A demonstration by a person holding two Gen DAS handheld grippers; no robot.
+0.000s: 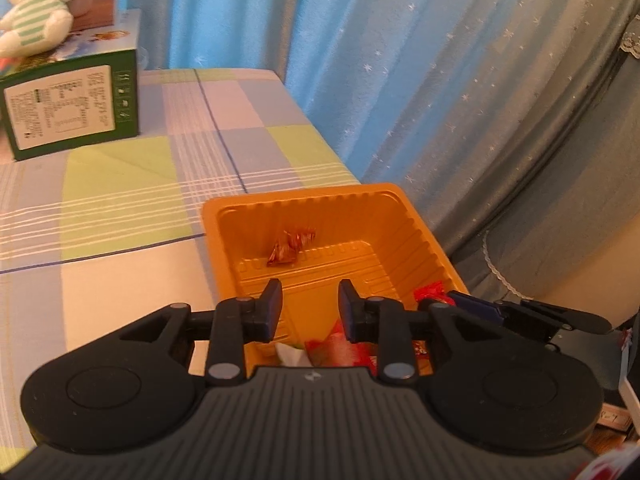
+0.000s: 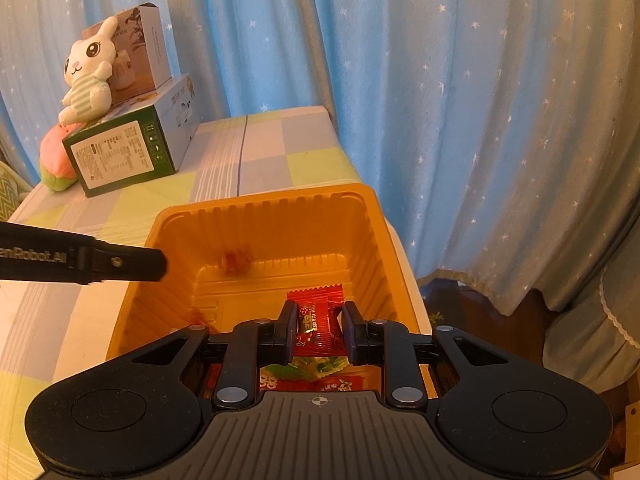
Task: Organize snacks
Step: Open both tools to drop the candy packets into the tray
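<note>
Both jaws hang over the orange tray (image 1: 420, 236) on the checked tablecloth (image 1: 120, 200) by blue curtains (image 1: 360, 60): left gripper (image 1: 310, 308) parted and empty, right gripper (image 2: 320, 326) seemingly pinching a red snack packet (image 2: 320, 320).

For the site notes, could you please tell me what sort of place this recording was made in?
Most likely a room in a home, perhaps a bedroom: star-print curtains hang behind a table under a checked cloth, and a plush rabbit sits on stacked boxes. An orange tray holds wrapped snacks.
</note>
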